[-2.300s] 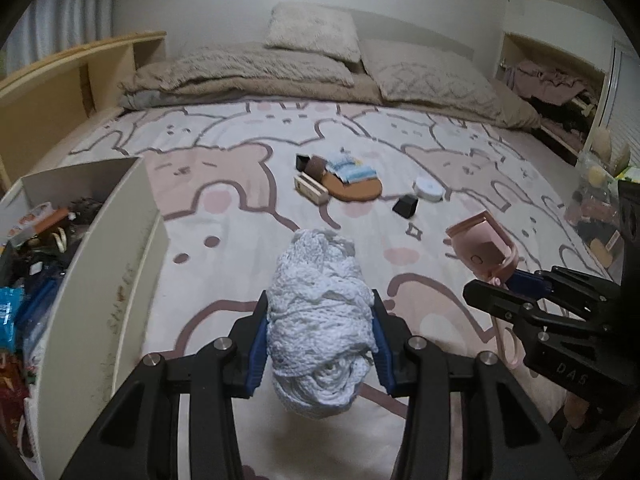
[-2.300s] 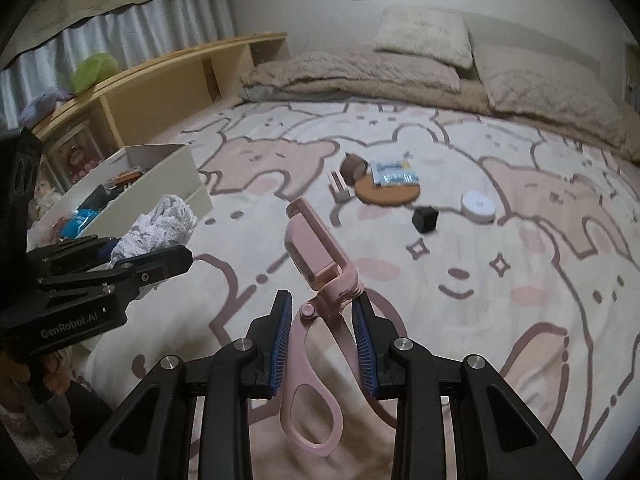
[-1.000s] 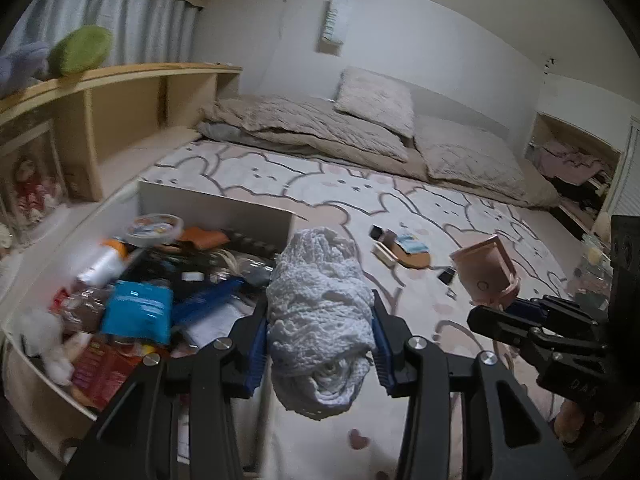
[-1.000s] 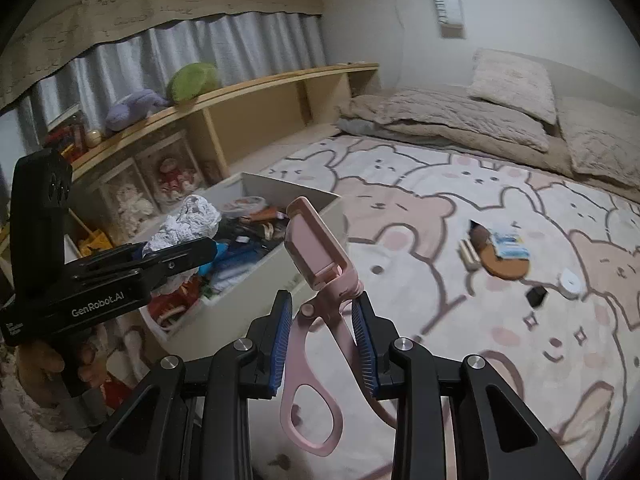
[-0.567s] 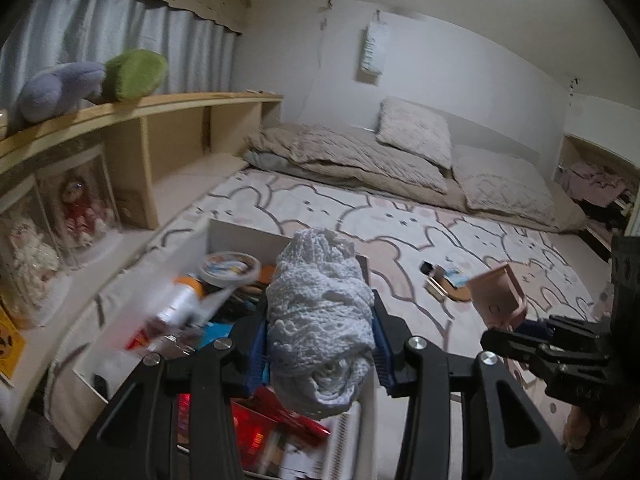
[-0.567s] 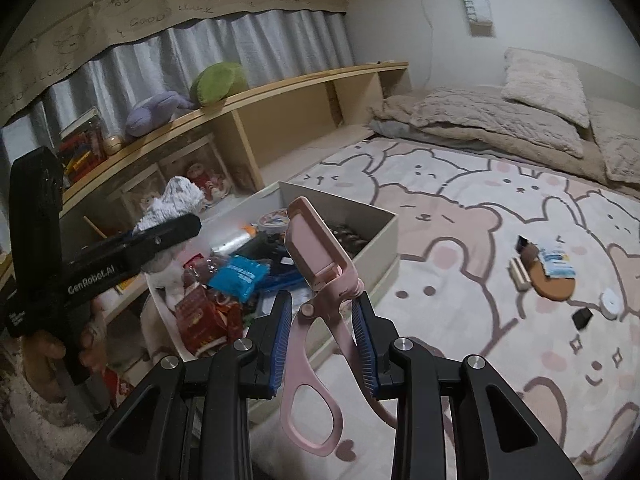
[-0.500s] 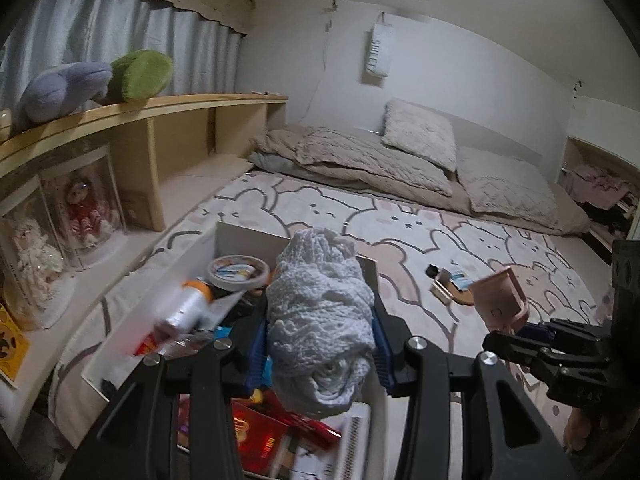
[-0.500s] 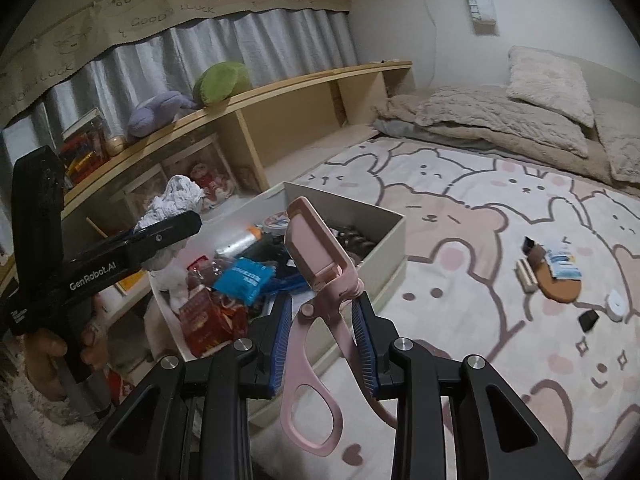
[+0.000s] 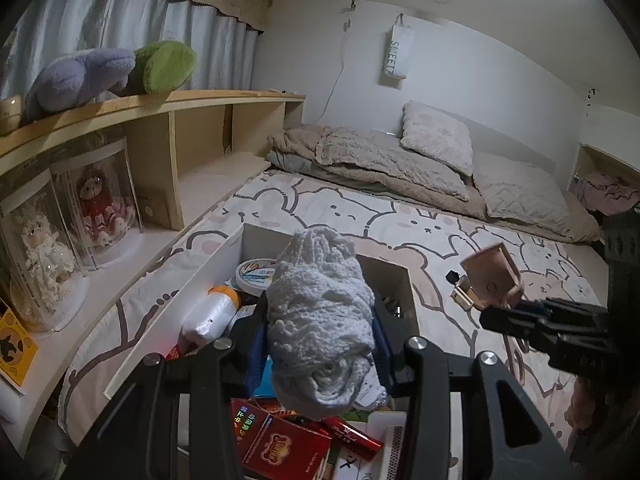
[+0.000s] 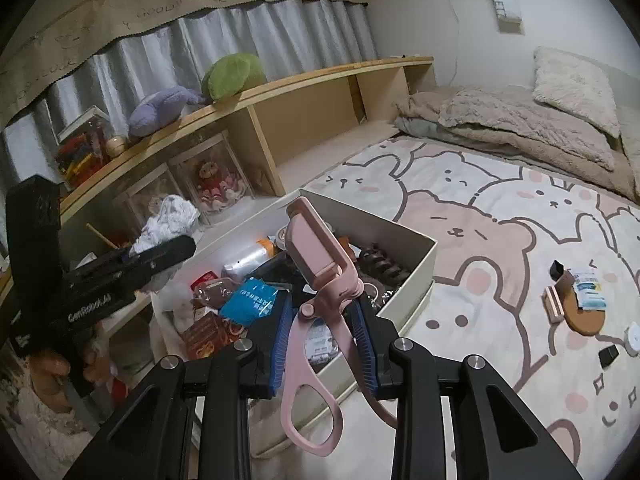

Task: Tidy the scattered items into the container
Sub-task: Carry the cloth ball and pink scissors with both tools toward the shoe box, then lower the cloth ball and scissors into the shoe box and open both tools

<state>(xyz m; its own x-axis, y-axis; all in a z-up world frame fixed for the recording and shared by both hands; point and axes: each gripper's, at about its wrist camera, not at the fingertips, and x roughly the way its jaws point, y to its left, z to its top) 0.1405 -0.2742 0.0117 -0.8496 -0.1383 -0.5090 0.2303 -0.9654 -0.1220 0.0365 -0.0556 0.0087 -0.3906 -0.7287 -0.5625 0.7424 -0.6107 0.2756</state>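
My left gripper (image 9: 318, 336) is shut on a white knitted cloth bundle (image 9: 320, 300), held above the near end of the white storage box (image 9: 216, 256). My right gripper (image 10: 324, 320) is shut on a pink scissor-handled curler (image 10: 316, 248), which it holds upright over the box's front wall (image 10: 404, 280). The box is crowded with packets, a bottle and a round tin. In the right wrist view the left gripper (image 10: 172, 250) shows at the left with the cloth (image 10: 170, 218). In the left wrist view the right gripper (image 9: 508, 316) and curler (image 9: 492, 276) show at the right.
A brown round coaster (image 10: 586, 316) with a blue packet, a wooden block (image 10: 554, 304), a black cube (image 10: 608, 356) and a white disc (image 10: 632, 336) lie on the bear-print bedcover. A wooden shelf (image 9: 168, 148) with plush toys and cased dolls runs along the left.
Both grippers have swung left from the open bedcover to above the box, each keeping its hold. The box now fills the near foreground and the shelf has come into view.
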